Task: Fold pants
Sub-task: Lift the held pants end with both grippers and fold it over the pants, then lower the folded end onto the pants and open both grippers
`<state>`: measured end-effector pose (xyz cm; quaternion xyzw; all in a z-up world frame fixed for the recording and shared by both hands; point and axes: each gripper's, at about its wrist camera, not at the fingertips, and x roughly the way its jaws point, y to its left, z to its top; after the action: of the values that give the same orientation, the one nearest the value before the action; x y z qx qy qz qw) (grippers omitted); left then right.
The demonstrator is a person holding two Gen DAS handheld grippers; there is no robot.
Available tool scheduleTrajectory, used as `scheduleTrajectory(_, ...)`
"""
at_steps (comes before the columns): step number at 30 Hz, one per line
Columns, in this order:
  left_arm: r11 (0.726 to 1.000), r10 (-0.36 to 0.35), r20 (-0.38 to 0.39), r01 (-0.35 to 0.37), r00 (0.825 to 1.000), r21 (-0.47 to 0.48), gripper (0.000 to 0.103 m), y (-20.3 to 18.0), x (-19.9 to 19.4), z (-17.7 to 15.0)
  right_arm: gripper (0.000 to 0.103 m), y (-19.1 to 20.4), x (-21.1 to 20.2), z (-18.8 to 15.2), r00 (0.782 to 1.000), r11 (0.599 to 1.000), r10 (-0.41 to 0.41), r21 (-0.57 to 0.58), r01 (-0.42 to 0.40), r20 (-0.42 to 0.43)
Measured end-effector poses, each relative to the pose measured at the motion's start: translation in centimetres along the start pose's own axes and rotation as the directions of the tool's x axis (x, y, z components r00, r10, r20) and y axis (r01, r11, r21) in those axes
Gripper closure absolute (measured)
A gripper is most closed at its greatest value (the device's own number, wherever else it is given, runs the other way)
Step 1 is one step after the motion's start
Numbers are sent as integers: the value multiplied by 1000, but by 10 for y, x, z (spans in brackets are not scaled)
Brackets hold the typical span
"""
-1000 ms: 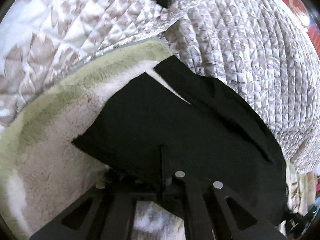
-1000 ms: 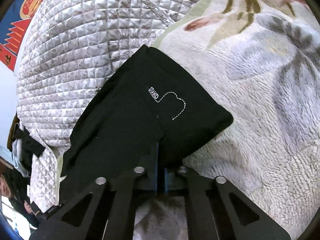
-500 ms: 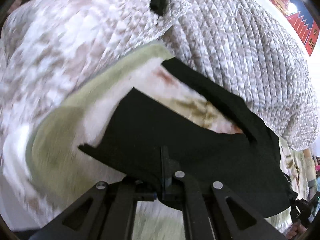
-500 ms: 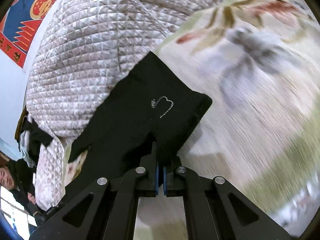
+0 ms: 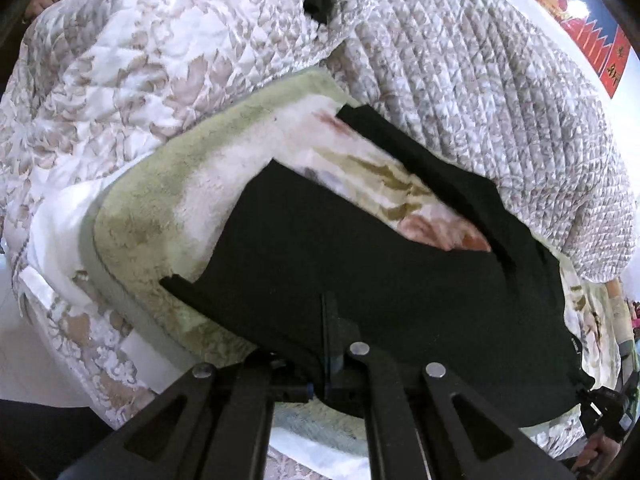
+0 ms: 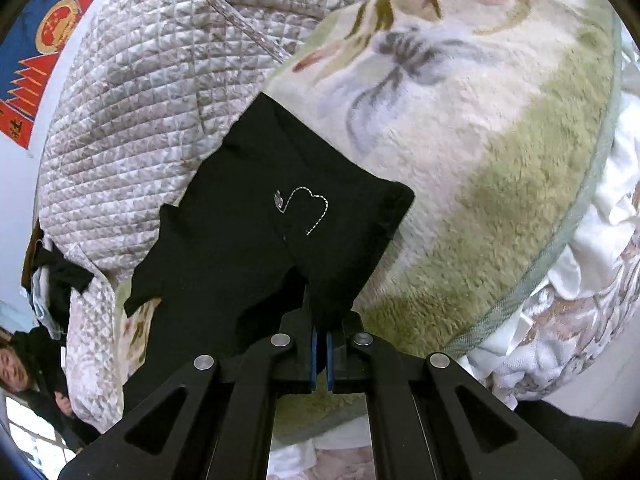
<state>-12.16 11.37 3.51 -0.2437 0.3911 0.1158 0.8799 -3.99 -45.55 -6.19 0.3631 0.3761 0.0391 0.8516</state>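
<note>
Black pants (image 5: 360,272) hang from both grippers above a plush floral blanket (image 5: 168,184). My left gripper (image 5: 326,344) is shut on the pants' near edge; one leg (image 5: 452,184) trails back to the right along the quilt. In the right wrist view, my right gripper (image 6: 319,344) is shut on the pants (image 6: 280,248), which show a small white stitched logo (image 6: 308,210). The cloth is lifted and drapes down to the left. The blanket (image 6: 460,160) lies under and to the right of the pants.
A quilted grey bedspread (image 5: 480,80) is heaped behind the pants and also shows in the right wrist view (image 6: 140,92). A red and blue poster (image 6: 44,36) hangs on the wall. A person (image 6: 24,372) stands at the far left. Dark clothes (image 6: 60,276) lie at the bed's edge.
Both grippers have risen and pulled back, lifting the pants off the blanket. The two legs have spread apart, baring blanket between them. More of the bed's edge shows.
</note>
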Motion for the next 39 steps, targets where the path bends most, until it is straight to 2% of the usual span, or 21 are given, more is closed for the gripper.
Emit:
scheduleTrajectory(3, 1000, 9, -15, -9, 1000, -3, 96, 4, 1, -1, 100, -4, 0, -3, 1000, 1000, -1, 7, 1, -12)
scheduleTrajectory(5, 1000, 27, -6, -27, 1000, -12, 93, 9, -6, 0, 92, -2, -5, -3, 1000, 1000, -19, 0, 19, -9)
scheduleTrajectory(7, 998, 57, 15, -56, 998, -31, 93, 17, -17, 3, 72, 0, -15, -4, 998, 998, -64, -10, 64, 17)
scheduleTrajectory(9, 994, 101, 50, -99, 994, -38, 94, 25, -29, 9, 62, 0, -31, -3, 992, 994, -105, -12, 106, 76)
scheduleTrajectory(12, 988, 153, 105, -150, 983, -34, 93, 29, -46, 23, 62, 4, -54, 2, 970, 986, -160, -14, 165, 181)
scheduleTrajectory(14, 992, 122, 128, -122, 984, -10, 93, 23, -50, 32, 62, 14, -59, 6, 963, 984, -150, -66, 168, 225)
scheduleTrajectory(15, 996, 87, 129, -89, 988, 11, 91, 15, -49, 36, 62, 24, -54, 8, 968, 979, -132, -123, 160, 214)
scheduleTrajectory(18, 994, -20, 69, 12, 997, 105, 74, -12, -26, 43, 62, 55, -28, 4, 990, 956, -62, -278, 96, 130)
scheduleTrajectory(19, 990, -37, 45, 31, 998, 136, 73, -20, -13, 45, 62, 62, -20, 2, 993, 944, -52, -318, 83, 105)
scheduleTrajectory(23, 979, 7, -47, 2, 999, 203, 73, -31, 42, 54, 62, 86, 18, -7, 998, 883, -67, -465, 67, 17)
scheduleTrajectory(24, 978, 55, -62, -42, 997, 202, 73, -28, 53, 55, 62, 88, 26, -8, 997, 871, -74, -486, 65, 1)
scheduleTrajectory(26, 969, 87, -40, -75, 995, 237, 73, -28, 65, 58, 62, 89, 43, -4, 993, 850, -117, -519, 90, -20)
scheduleTrajectory(28, 960, 130, -19, -121, 991, 252, 73, -27, 71, 65, 62, 84, 53, -2, 984, 829, -180, -538, 153, 1)
scheduleTrajectory(31, 956, 141, -4, -135, 990, 260, 73, -25, 79, 72, 62, 75, 59, 6, 987, 853, -163, -502, 146, 10)
scheduleTrajectory(34, 955, 159, 10, -156, 987, 252, 73, -24, 82, 76, 62, 80, 60, 9, 985, 850, -170, -499, 166, 38)
scheduleTrajectory(37, 950, 188, 20, -187, 982, 250, 73, -24, 76, 81, 62, 87, 48, 12, 987, 853, -132, -496, 161, 93)
scheduleTrajectory(39, 952, 190, 37, -193, 981, 237, 73, -21, 70, 84, 61, 85, 46, 16, 978, 847, -172, -490, 207, 117)
